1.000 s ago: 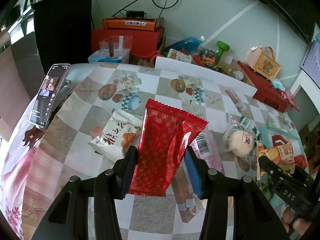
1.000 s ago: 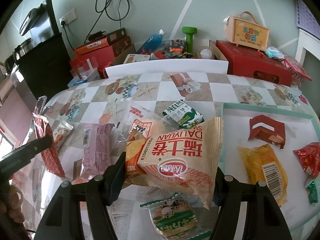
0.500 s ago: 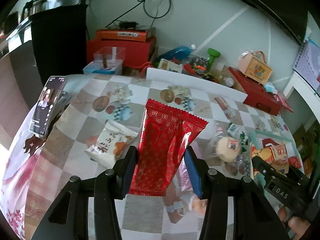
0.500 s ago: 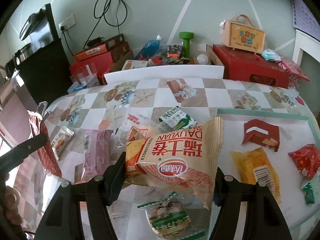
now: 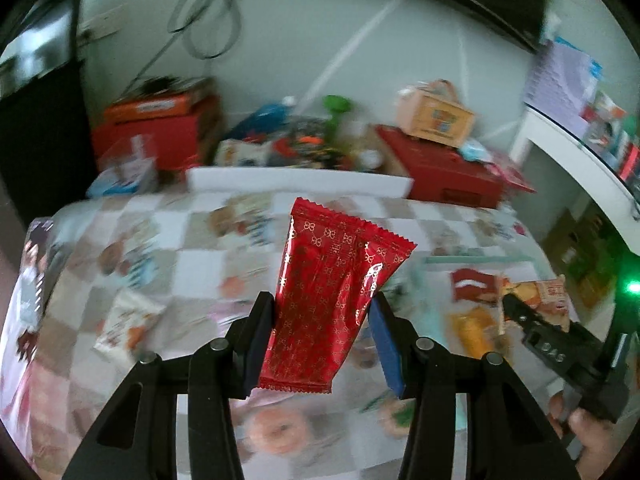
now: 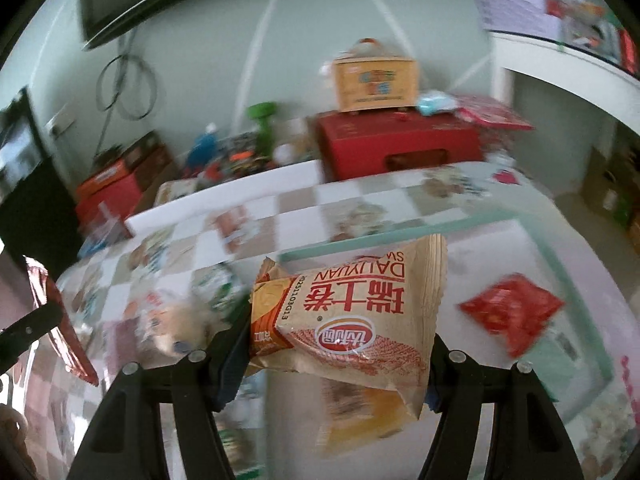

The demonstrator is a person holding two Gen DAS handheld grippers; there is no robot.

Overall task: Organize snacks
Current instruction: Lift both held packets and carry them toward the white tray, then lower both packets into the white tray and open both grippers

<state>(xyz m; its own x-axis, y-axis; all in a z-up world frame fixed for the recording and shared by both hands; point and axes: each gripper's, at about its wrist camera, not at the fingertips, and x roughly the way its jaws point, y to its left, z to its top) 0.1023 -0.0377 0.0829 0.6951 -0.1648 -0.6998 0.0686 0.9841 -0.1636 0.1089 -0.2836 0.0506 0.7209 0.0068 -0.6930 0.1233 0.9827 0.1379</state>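
Observation:
My left gripper (image 5: 322,320) is shut on a red foil snack packet (image 5: 336,292) and holds it upright above the checkered table (image 5: 192,240). My right gripper (image 6: 340,340) is shut on a tan and orange snack bag (image 6: 352,316), held over the left edge of the white tray with a mint rim (image 6: 500,220). The tray holds a red packet (image 6: 516,312) and a yellow packet (image 6: 360,416) under the bag. The right gripper and its bag show at the right of the left wrist view (image 5: 536,304). The left gripper's red packet shows at the far left of the right wrist view (image 6: 52,312). Both views are blurred.
Several loose snack packets (image 5: 128,320) lie on the table left of the tray. A phone (image 5: 32,272) leans at the table's left edge. Red boxes (image 6: 400,144), a green dumbbell (image 5: 336,108) and clutter stand behind the table against the wall.
Both grippers have swung to the right with their packets. The right gripper's bag now hangs over the tray. The views have tilted upward and blurred.

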